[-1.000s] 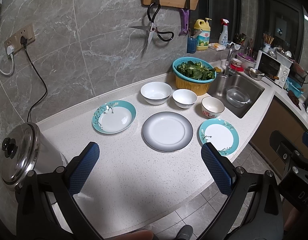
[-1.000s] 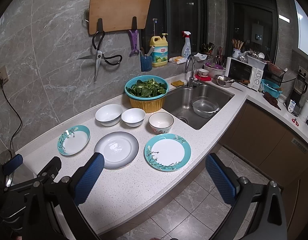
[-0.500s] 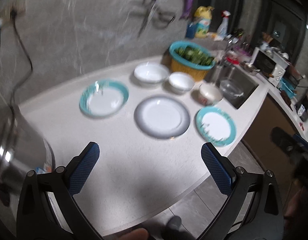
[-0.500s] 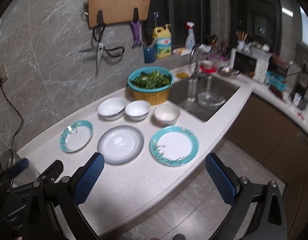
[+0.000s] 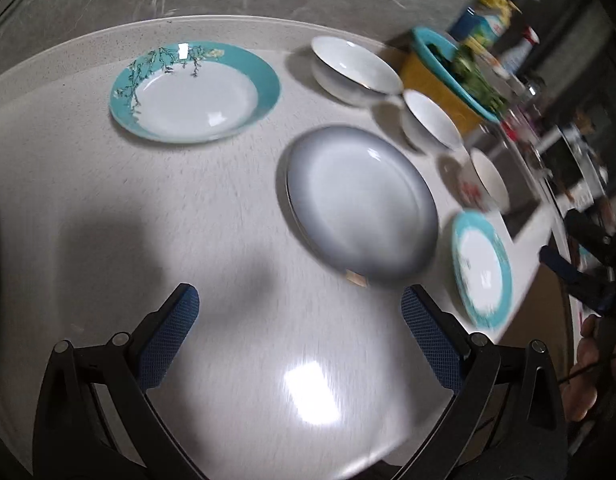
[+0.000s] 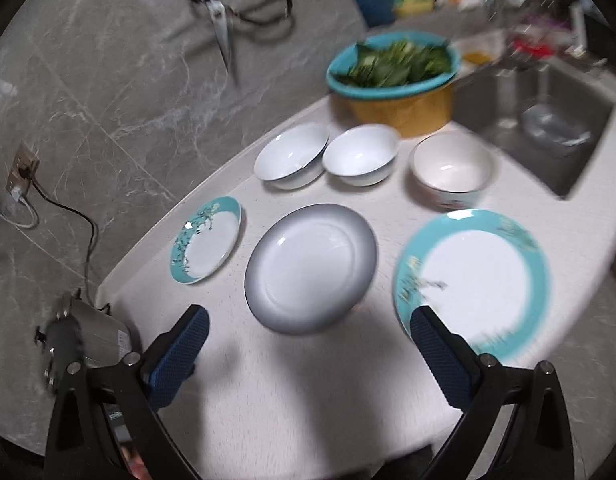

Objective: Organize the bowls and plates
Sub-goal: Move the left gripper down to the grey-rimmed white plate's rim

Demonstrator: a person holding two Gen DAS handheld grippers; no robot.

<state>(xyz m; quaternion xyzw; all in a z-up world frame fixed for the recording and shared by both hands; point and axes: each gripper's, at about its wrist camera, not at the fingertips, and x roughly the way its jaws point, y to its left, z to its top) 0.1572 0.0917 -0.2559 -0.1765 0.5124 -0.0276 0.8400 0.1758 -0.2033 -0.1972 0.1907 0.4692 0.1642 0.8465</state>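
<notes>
both grippers, left gripper [image 5: 295, 320] and right gripper [image 6: 308, 340], are hanging spread wide over bare counter [image 5: 227, 240] near its front edge, holding nothing, with greens sitting in the teal basket [image 6: 392, 68].

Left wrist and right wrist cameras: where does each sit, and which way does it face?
Left wrist: on the left gripper, low over the counter, facing the small teal plate; jaws open.
Right wrist: on the right gripper, higher, facing the bowls and sink; jaws open.
Shared: gray plate and both teal plates.

Three plates [image 6: 311, 266] lie in a row on the counter [image 6: 291, 392], three bowls [image 6: 360, 154] behind them.
</notes>
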